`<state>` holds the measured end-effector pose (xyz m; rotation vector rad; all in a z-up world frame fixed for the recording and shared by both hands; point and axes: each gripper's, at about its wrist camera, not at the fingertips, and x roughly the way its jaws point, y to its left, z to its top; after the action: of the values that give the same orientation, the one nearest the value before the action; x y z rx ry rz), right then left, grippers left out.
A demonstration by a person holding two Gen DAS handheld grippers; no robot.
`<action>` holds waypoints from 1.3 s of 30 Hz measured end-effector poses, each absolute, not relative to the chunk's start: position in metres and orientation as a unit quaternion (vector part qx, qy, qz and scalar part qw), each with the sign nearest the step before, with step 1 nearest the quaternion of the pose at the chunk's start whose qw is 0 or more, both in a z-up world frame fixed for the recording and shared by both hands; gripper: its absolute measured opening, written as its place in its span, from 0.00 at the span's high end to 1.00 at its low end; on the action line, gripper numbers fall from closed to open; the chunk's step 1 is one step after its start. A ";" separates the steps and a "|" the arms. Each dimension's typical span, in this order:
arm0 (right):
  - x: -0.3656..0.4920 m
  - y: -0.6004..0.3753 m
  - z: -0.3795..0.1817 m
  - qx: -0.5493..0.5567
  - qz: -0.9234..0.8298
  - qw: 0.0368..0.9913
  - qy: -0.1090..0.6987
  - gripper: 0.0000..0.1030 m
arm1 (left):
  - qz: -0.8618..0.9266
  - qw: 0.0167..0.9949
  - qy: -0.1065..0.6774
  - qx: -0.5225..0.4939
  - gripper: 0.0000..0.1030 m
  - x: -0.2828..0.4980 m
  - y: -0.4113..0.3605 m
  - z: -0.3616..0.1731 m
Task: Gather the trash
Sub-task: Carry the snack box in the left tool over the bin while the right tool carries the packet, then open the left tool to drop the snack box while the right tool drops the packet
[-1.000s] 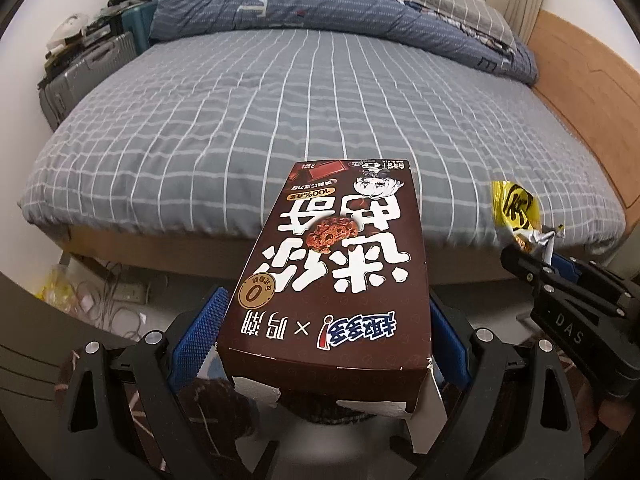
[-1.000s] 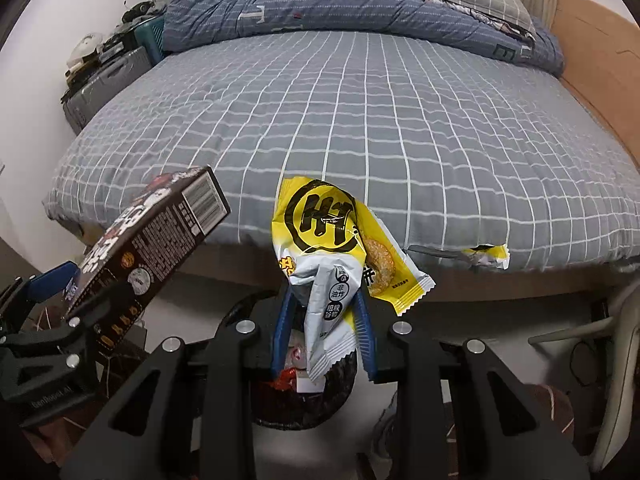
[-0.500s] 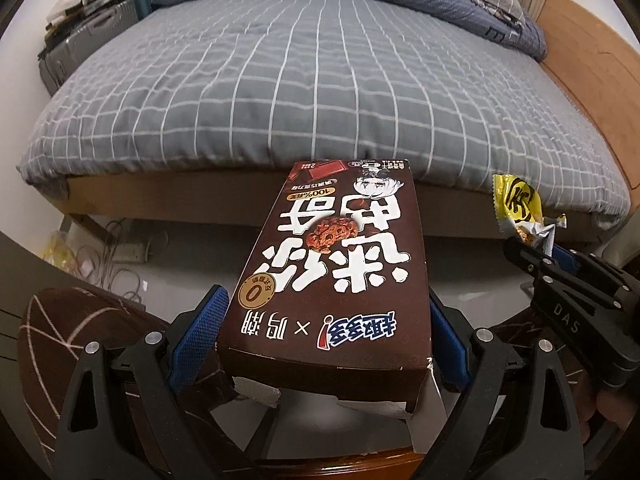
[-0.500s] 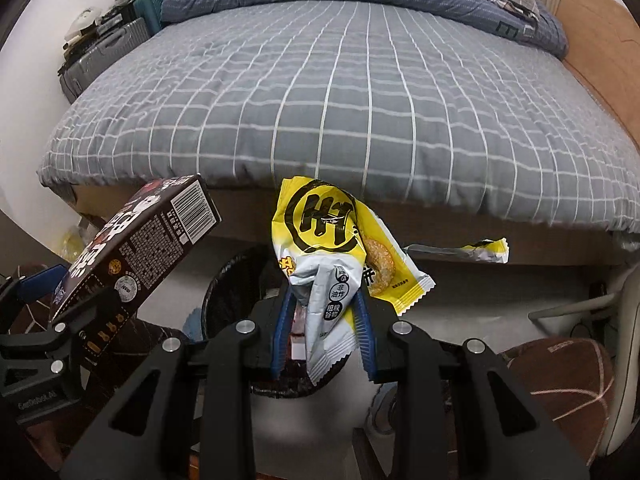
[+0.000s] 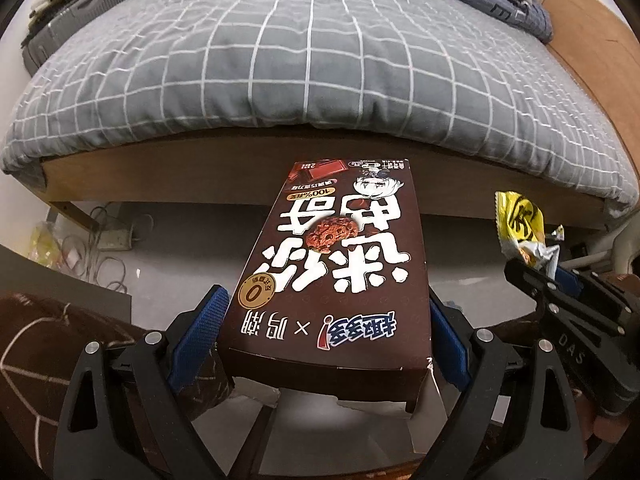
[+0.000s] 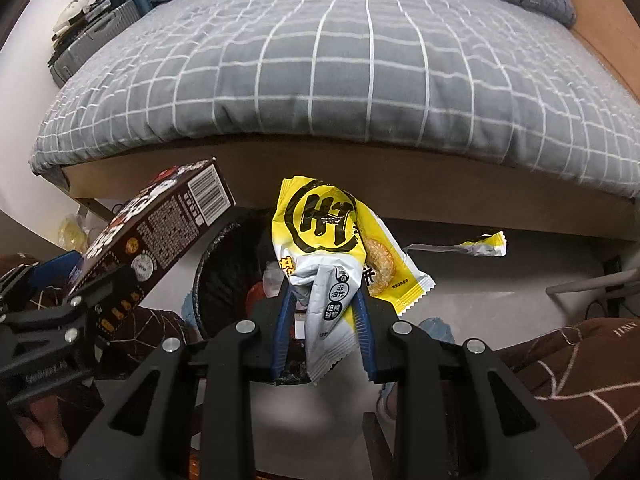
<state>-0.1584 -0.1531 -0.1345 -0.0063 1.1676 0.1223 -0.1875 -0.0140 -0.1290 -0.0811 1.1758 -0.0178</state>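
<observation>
My left gripper (image 5: pixel 326 316) is shut on a dark brown cookie box (image 5: pixel 336 264), held flat in front of the bed; the box also shows in the right wrist view (image 6: pixel 160 232). My right gripper (image 6: pixel 324 312) is shut on a yellow and white snack wrapper (image 6: pixel 328 248), which hangs just above a black-lined trash bin (image 6: pixel 224 276) on the floor. The wrapper also shows at the right in the left wrist view (image 5: pixel 520 224). The bin holds some trash, partly hidden by the wrapper and fingers.
A bed with a grey checked cover (image 6: pixel 360 60) fills the background, its wooden frame (image 6: pixel 400 176) just beyond the bin. A suitcase (image 6: pixel 96 40) stands far left. Cables and a power strip (image 5: pixel 116 240) lie on the floor. A torn yellow wrapper strip (image 6: pixel 480 246) sits to the right.
Both grippers have dropped lower and tipped down toward the floor, still holding the box and the wrapper. The bin has come into fuller view under the wrapper.
</observation>
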 end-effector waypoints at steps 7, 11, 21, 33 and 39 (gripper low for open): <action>-0.144 -0.154 -0.158 -0.011 0.056 0.824 0.564 0.73 | -0.014 0.819 0.573 -0.040 0.12 -0.164 -0.022 -0.158; -0.137 -0.156 -0.167 -0.007 0.054 0.820 0.570 0.73 | -0.020 0.814 0.579 -0.033 0.12 -0.151 -0.030 -0.170; -0.134 -0.164 -0.175 0.011 0.049 0.817 0.575 0.73 | -0.030 0.808 0.588 -0.033 0.08 -0.135 -0.047 -0.192; -0.131 -0.154 -0.178 0.006 0.066 0.815 0.576 0.73 | -0.028 0.813 0.580 -0.046 0.06 -0.136 -0.023 -0.194; -0.123 -0.124 -0.178 -0.015 0.087 0.815 0.572 0.73 | -0.029 0.815 0.576 -0.047 0.06 -0.141 -0.006 -0.180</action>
<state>-0.1227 -0.1236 -0.1785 -0.0326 1.2205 0.1857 -0.1407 -0.0055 -0.1801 -0.1008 1.2289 -0.0616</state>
